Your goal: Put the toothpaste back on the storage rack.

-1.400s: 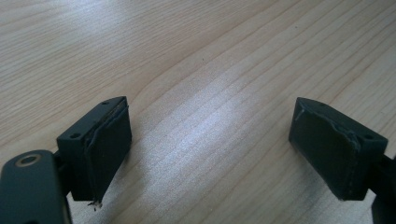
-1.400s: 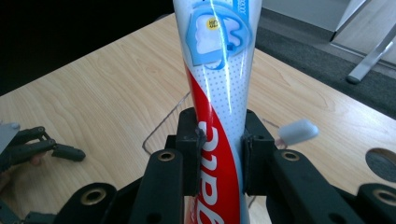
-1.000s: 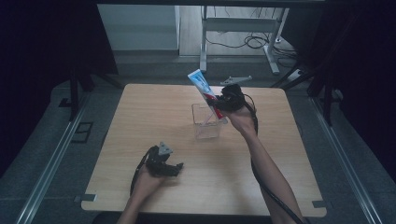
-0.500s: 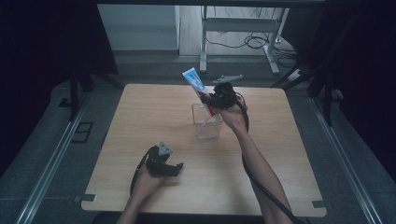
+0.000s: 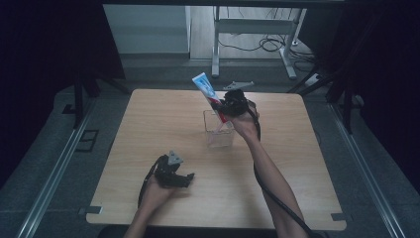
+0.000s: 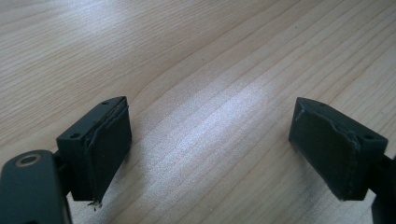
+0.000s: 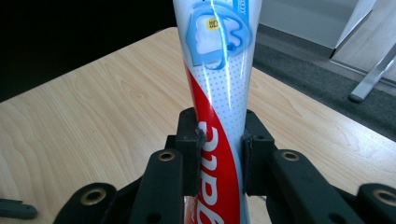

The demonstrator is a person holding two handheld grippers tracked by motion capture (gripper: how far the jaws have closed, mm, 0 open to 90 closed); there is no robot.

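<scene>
wooden table [image 5: 148, 124], clear container [image 5: 219, 134] on it

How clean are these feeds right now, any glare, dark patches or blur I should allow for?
High view: dim, surroundings nearly black, clear cup hard to make out. Right gripper view: bright streak of glare down the toothpaste tube, near parts soft. Left gripper view: pale sheen on the table, pads sharp.

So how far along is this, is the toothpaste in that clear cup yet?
Partly. Done: the right gripper has picked up the toothpaste tube and its jaws are clamped on the tube's sides. In hand: the tube hangs tilted over the clear cup, its lower end at the cup's rim; how deep it reaches I cannot tell. Left: probably lowering it in and letting go. The left gripper rests open on the table.
</scene>
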